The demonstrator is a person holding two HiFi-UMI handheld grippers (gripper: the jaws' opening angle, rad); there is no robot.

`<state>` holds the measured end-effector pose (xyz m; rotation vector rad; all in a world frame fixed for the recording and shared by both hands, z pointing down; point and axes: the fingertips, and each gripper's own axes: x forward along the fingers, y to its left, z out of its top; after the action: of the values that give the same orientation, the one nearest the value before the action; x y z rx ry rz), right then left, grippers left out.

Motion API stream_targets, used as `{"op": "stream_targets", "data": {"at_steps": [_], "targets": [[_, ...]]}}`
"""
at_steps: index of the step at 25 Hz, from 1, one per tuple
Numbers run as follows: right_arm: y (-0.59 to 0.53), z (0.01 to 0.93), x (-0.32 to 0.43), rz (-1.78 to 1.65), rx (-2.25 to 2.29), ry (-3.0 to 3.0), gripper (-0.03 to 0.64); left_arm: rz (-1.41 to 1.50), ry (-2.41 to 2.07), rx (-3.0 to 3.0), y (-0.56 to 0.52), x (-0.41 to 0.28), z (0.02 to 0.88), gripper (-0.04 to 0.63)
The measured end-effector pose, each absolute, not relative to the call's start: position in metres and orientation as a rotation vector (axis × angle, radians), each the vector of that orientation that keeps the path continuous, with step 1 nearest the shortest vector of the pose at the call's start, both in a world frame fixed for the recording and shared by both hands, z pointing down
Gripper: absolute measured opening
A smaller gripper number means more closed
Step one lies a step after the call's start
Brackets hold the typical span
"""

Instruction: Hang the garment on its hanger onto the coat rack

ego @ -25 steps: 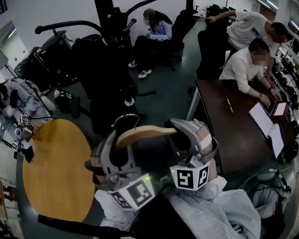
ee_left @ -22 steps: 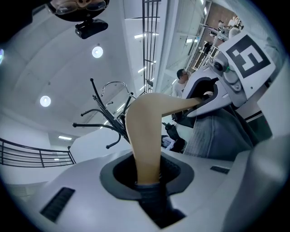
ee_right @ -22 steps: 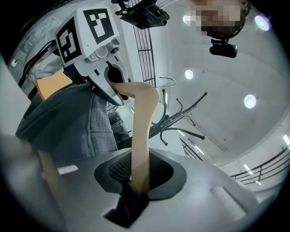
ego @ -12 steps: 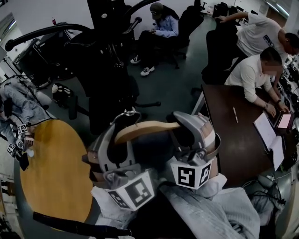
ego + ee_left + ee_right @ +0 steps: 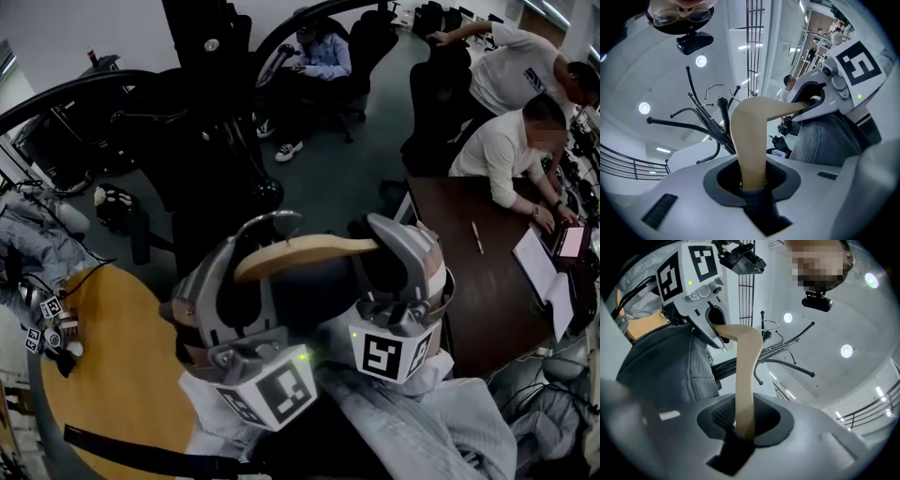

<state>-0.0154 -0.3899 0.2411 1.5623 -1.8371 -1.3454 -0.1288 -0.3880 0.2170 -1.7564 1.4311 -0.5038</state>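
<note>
Hanger (image 5: 305, 254) ends between jaws, left gripper (image 5: 751, 182) clamped, right gripper (image 5: 742, 426) just opening

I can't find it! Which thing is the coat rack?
In the head view, start at the round wooden table at lower left and look up, beyond the wooden hanger. The coat rack is the tall black pole there. Unlike the padded black office chairs nearby, it has long thin arms curving out sideways.
</note>
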Motion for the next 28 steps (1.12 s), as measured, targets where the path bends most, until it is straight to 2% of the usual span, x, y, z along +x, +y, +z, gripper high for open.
{"op": "stream_targets", "data": {"at_steps": [19,28], "targets": [[-0.486,0.267,-0.033,-1.265,1.417,-1.939,0.083,-0.633,1.5,-1.812,-0.476,-0.146,0.248,0.086],[-0.495,0.279,-0.038,-1.244,1.413,-1.977,0.08,-0.635,1.5,-1.79,-0.48,-0.149,0.254,0.086]]}}
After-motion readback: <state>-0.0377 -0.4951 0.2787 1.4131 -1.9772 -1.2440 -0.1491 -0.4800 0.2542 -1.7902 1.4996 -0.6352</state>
